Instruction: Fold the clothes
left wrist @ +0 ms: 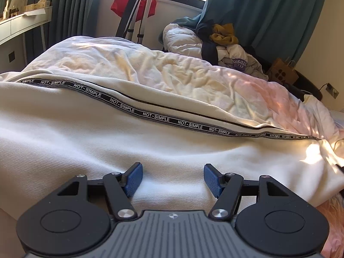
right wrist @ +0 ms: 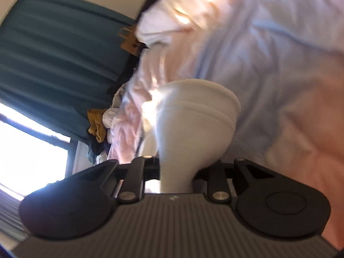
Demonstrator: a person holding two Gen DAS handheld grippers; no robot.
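Note:
A cream knit garment (left wrist: 90,142) with a black "NOT-SIMPLE" tape (left wrist: 154,116) along its edge lies spread on the bed. My left gripper (left wrist: 173,179) hovers just over the cloth, open, its blue pads (left wrist: 134,178) apart with nothing pinched. In the tilted, blurred right wrist view my right gripper (right wrist: 178,169) is shut on a bunched cuff of the cream garment (right wrist: 193,116), which flares out beyond the jaws; the pads themselves are hidden by the cloth.
A rumpled pale pink and white duvet (left wrist: 193,79) covers the bed. A pile of clothes (left wrist: 223,43) sits at the far end below teal curtains (left wrist: 268,10). A metal stand (left wrist: 139,15), a red cloth and a paper bag (left wrist: 281,73) stand beyond the bed.

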